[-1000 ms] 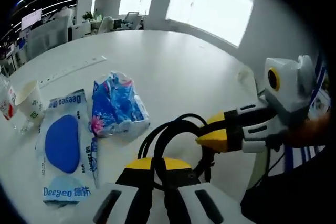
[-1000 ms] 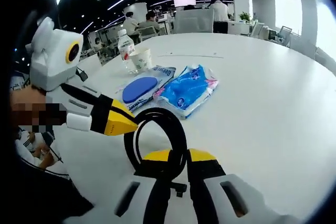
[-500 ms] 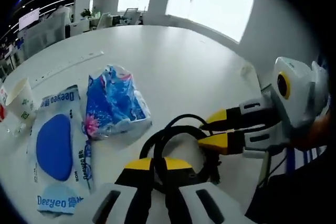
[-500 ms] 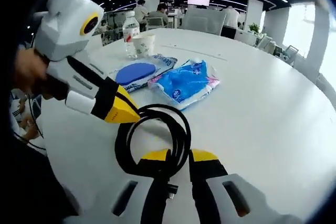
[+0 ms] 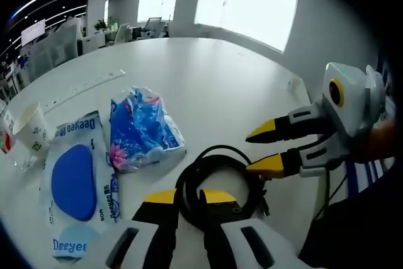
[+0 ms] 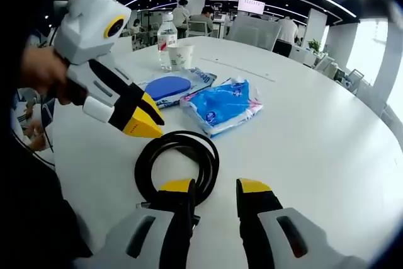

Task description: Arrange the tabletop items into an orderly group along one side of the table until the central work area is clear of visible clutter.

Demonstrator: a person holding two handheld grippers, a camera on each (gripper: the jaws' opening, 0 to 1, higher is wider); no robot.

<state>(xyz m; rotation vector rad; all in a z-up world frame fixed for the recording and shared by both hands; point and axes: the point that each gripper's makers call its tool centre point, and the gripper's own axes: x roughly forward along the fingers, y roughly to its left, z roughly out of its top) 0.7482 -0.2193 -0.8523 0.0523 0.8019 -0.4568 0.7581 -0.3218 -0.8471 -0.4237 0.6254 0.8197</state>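
Two claws over one white tabletop (image 5: pixel 214 74), both near the coiled black cable (image 5: pixel 217 184) that lies flat near the table edge. Left claw (image 5: pixel 187 197): yellow tips a little apart, straddling the near side of the coil in the left gripper view; whether the tips touch the cable, can't tell. From the right gripper view the same claw comes in from the left, tips close together and hanging just above the far side of the coil (image 6: pixel 176 162). Right claw (image 6: pixel 216 187): jaws apart with a clear gap, the coil sits just left of that gap, the left tip overlapping the loop's near edge. In the left gripper view it enters from the right with its jaws spread, lower tip over the coil's right side. Beyond the cable: crumpled blue tissue pack (image 6: pixel 223 105), beside it the Deeyeo wipes pack (image 6: pixel 173 85) with the blue oval lid, then a paper cup (image 6: pixel 181 55) and water bottle (image 6: pixel 165 37) close together, all grouped in a row.
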